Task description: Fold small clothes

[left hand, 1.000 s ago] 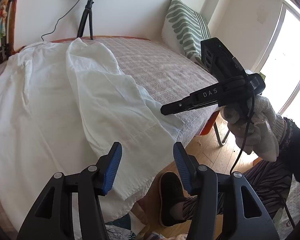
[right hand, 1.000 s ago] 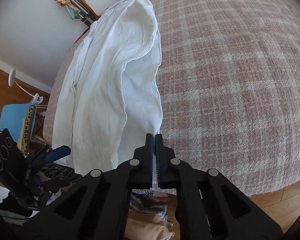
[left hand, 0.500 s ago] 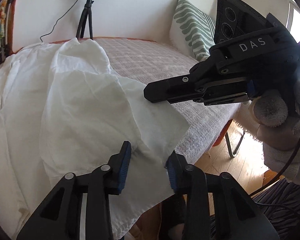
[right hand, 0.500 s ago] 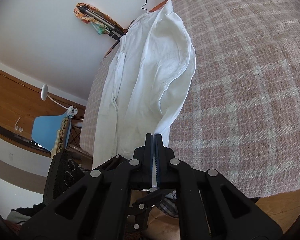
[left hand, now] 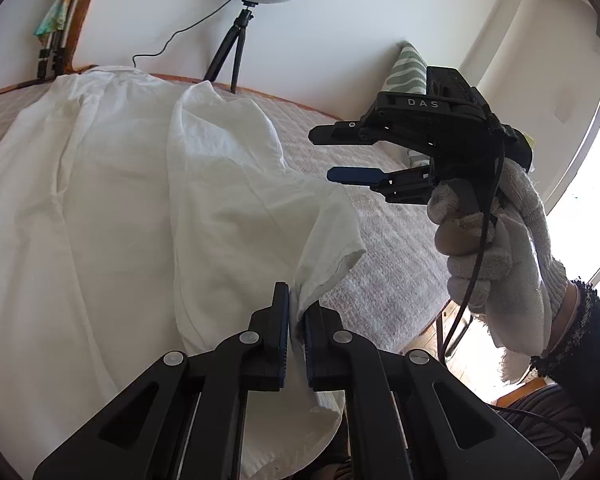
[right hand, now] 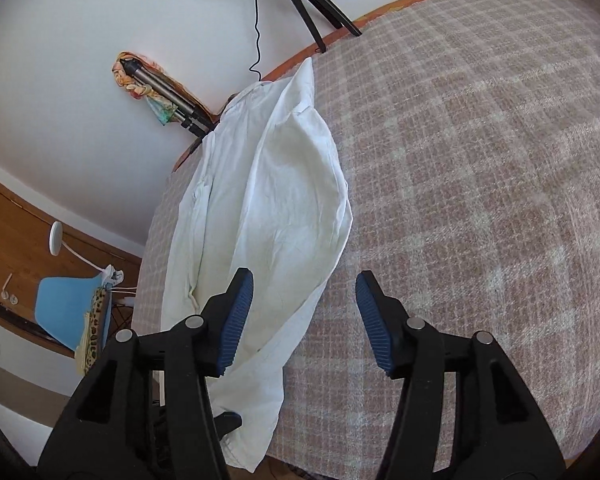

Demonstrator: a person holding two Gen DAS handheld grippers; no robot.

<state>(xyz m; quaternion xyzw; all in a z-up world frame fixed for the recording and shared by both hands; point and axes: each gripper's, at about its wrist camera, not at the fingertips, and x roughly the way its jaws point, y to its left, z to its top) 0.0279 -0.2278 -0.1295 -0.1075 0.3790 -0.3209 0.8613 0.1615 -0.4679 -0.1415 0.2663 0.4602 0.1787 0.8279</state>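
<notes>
A white garment [left hand: 132, 208] lies spread on the plaid bed cover [left hand: 396, 248], its near hem hanging over the bed's front edge. My left gripper [left hand: 297, 312] is shut on a lifted corner of the garment near the front edge. My right gripper [left hand: 336, 154] is open and empty, held in a gloved hand above the bed to the right of the garment. In the right wrist view the right gripper [right hand: 305, 308] stands open above the garment's [right hand: 276, 216] right edge and the bed cover [right hand: 480, 200].
A ring light on a tripod [left hand: 236, 40] stands behind the bed against the wall. A striped green pillow [left hand: 410, 68] leans at the back right. A blue chair [right hand: 66, 304] stands on the floor beyond the bed's left side.
My left gripper closed on the garment's corner. My right gripper let go of the garment, opened, and moved up and away to the right.
</notes>
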